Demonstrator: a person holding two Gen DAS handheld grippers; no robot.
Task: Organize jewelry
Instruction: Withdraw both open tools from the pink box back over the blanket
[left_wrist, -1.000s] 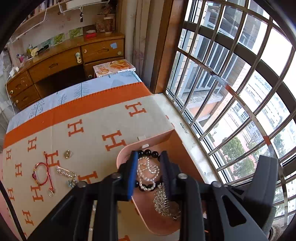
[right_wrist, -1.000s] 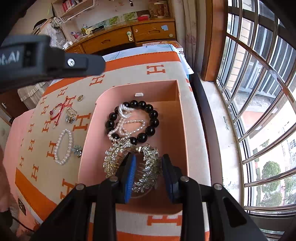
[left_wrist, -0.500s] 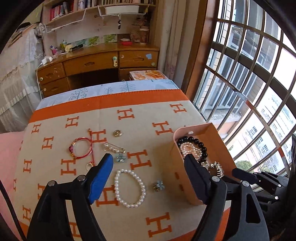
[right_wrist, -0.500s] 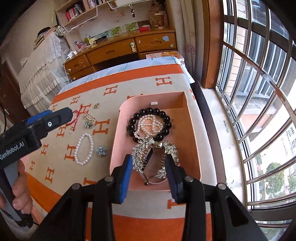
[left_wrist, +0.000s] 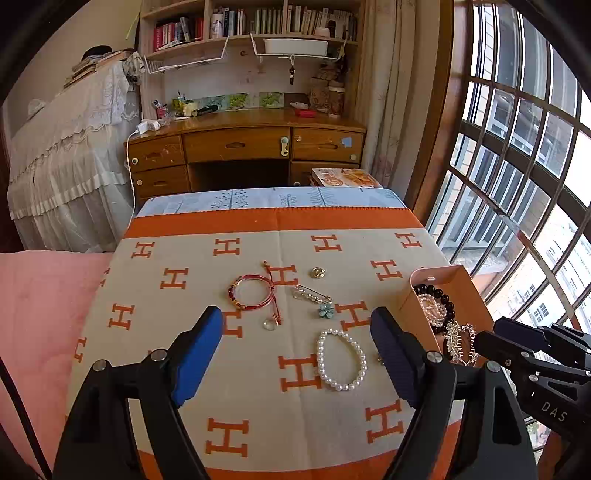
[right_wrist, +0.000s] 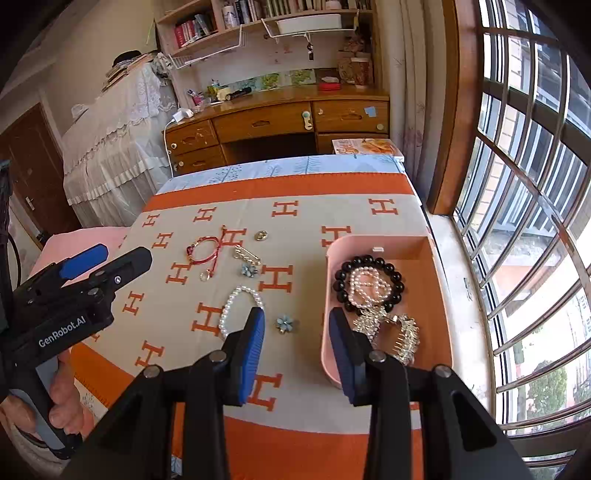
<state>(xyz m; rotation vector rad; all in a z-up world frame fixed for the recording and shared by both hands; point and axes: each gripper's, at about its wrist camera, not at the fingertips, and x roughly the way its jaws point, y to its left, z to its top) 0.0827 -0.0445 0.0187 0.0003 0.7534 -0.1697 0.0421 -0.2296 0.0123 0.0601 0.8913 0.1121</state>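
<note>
Currently: pearl bracelet (left_wrist: 341, 360) loose on the H-patterned blanket (left_wrist: 184, 258), left of the pink box (right_wrist: 436, 317) holding black bead bracelet (right_wrist: 341, 280) and silver comb (right_wrist: 406, 332). Left claw (left_wrist: 297, 354) wide open, just been opening, empty. Right claw (right_wrist: 297, 350) partly open, empty, above box's near rim.

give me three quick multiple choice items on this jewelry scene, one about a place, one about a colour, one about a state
1. Where does the black bead bracelet lie?
A. on the blanket
B. in the pink box
C. on the desk

2. What colour is the cord bracelet?
A. red
B. green
C. white

3. How is the left gripper?
A. shut on pearls
B. shut on a brooch
C. open, holding nothing

Answers: 1 B, it circles a pearl strand inside the box. 2 A, red cord on the blanket. 3 C, its jaws stand wide apart, nothing between the pads.
</note>
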